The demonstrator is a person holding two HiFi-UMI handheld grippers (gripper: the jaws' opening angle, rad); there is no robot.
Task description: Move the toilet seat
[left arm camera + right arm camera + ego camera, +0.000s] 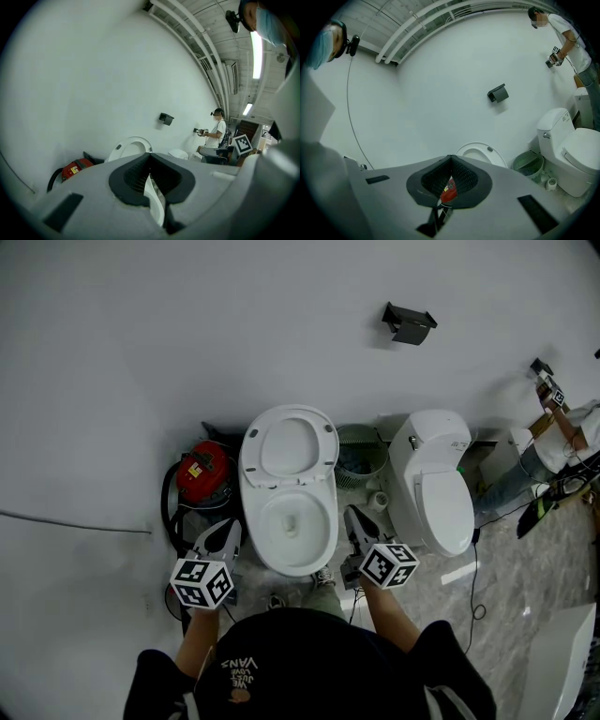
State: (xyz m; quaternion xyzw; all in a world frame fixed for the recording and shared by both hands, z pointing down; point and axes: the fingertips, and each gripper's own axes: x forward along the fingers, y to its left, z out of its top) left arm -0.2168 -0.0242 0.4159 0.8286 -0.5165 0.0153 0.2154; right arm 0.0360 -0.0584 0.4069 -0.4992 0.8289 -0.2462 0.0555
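against the wall, two toilets

Soft, even, bright light fills my head view; the white wall looks nearly shadowless. In my left gripper view the ceiling strip lights glare. Both gripper views bulge fisheye-style, with black corners and a blurred near foreground

Mock-up test room: open toilet at twelve o'clock, shut toilet at one, bare white wall, another person at two.
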